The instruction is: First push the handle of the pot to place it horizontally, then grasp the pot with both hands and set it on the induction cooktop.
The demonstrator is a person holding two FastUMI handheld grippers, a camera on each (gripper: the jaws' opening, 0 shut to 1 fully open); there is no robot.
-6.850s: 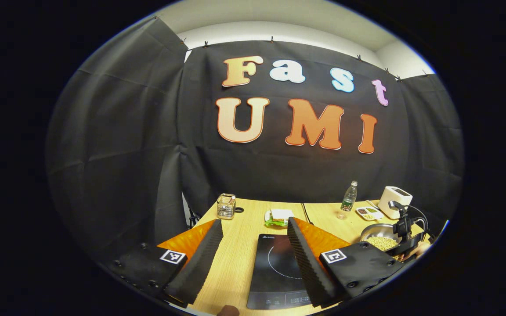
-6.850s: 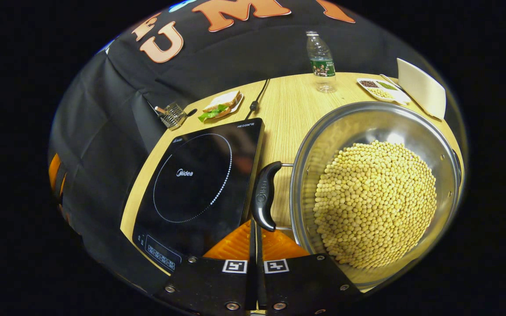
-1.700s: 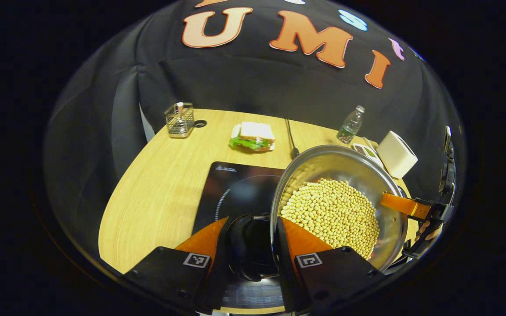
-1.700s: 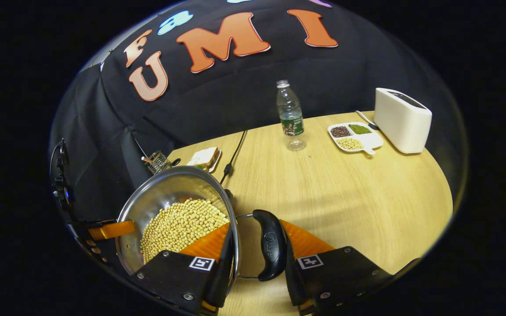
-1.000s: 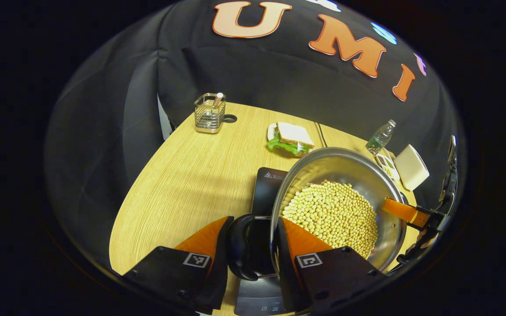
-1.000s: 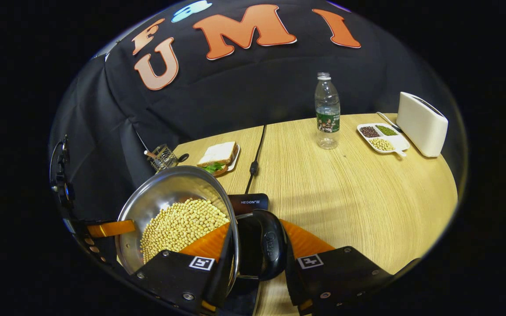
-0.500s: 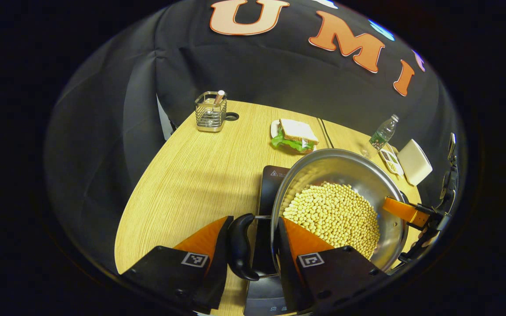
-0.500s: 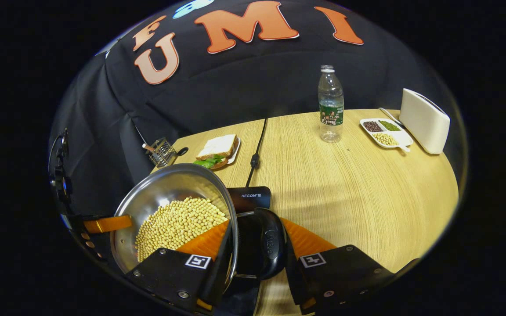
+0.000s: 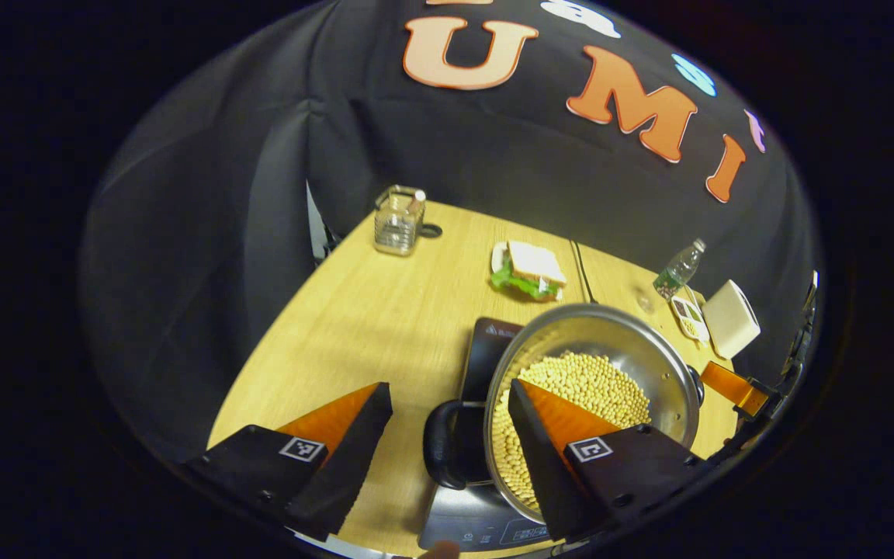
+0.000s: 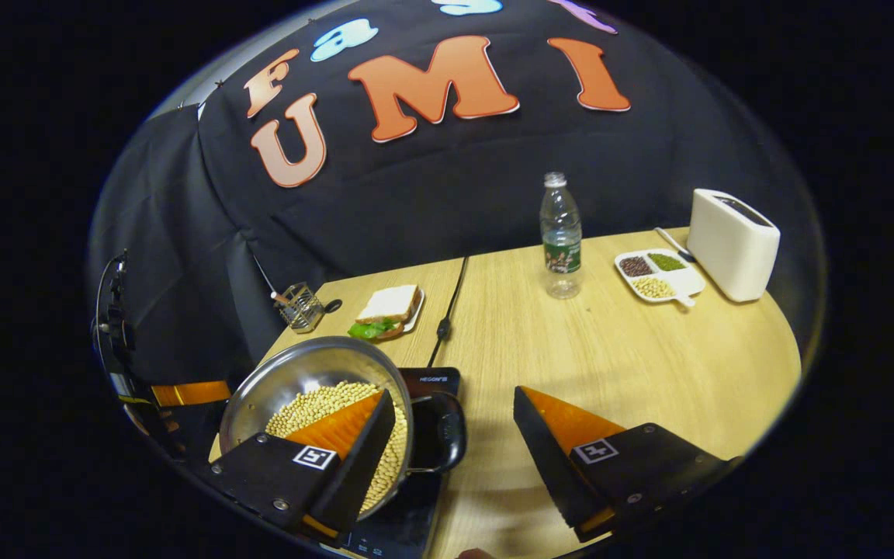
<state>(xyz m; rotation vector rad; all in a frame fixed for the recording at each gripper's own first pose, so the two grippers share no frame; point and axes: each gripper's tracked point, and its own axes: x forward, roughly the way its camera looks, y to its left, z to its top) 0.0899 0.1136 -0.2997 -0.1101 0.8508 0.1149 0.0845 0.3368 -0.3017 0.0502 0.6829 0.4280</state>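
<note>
The steel pot (image 9: 594,334) full of soybeans (image 9: 587,388) rests on the black induction cooktop (image 9: 490,345). Its near black handle (image 9: 438,442) lies between and below the fingers of my left gripper (image 9: 448,388), which stands open, its right finger over the pot's rim. In the right gripper view the pot (image 10: 299,380) sits at lower left on the cooktop (image 10: 431,380), and its other handle (image 10: 453,435) lies free between the spread fingers of my right gripper (image 10: 453,394). Each gripper also appears across the pot as an orange finger (image 9: 734,384) (image 10: 183,392).
On the wooden table beyond the pot are a sandwich on a plate (image 9: 528,268), a wire basket (image 9: 399,221), a water bottle (image 10: 561,233), a divided dish of beans (image 10: 653,276) and a white toaster (image 10: 732,242). The cooktop's cable (image 10: 447,310) runs back toward the wall.
Both grippers have opened and let go of the pot's handles, then drawn back and up a little. The pot now sits lower, on the cooktop.
</note>
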